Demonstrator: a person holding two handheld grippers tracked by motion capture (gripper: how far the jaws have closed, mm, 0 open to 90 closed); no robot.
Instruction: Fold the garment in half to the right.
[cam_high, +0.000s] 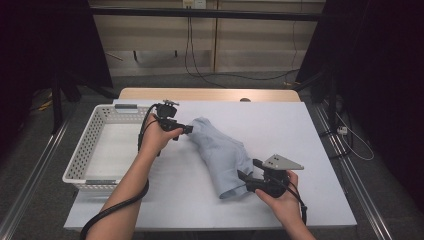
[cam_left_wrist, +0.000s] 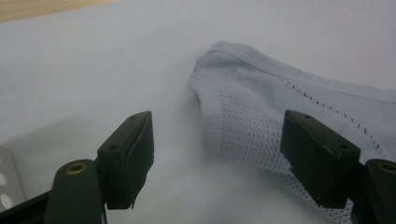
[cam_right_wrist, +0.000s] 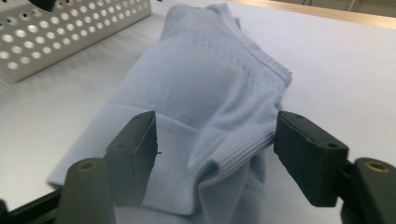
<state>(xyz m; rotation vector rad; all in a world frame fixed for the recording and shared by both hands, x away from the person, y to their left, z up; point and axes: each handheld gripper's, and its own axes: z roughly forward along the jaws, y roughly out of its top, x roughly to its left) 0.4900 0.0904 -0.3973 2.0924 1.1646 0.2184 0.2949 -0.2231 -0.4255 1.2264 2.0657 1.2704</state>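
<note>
Pale blue garment (cam_high: 220, 155) lies folded mid-frame on the white desk (cam_high: 300, 130), left gripper (cam_high: 186, 131) at its upper end, right gripper (cam_high: 248, 176) at its lower, both jaws open, gripping nothing.

Pale blue cloth on a white sheet, black grippers, white perforated basket

The garment (cam_high: 220, 152) at the frame's centre is pale blue-grey, with a band of small mesh holes and ribbed edging. The table cover (cam_high: 300, 130) is plain white; a light wood tabletop (cam_high: 210, 94) edge shows along the top. The basket (cam_high: 90, 135) at left is white, dotted with round holes. The left gripper (cam_left_wrist: 217, 149) and right gripper (cam_right_wrist: 215, 154) have matte black jaws with brass-coloured eyelets.
</note>
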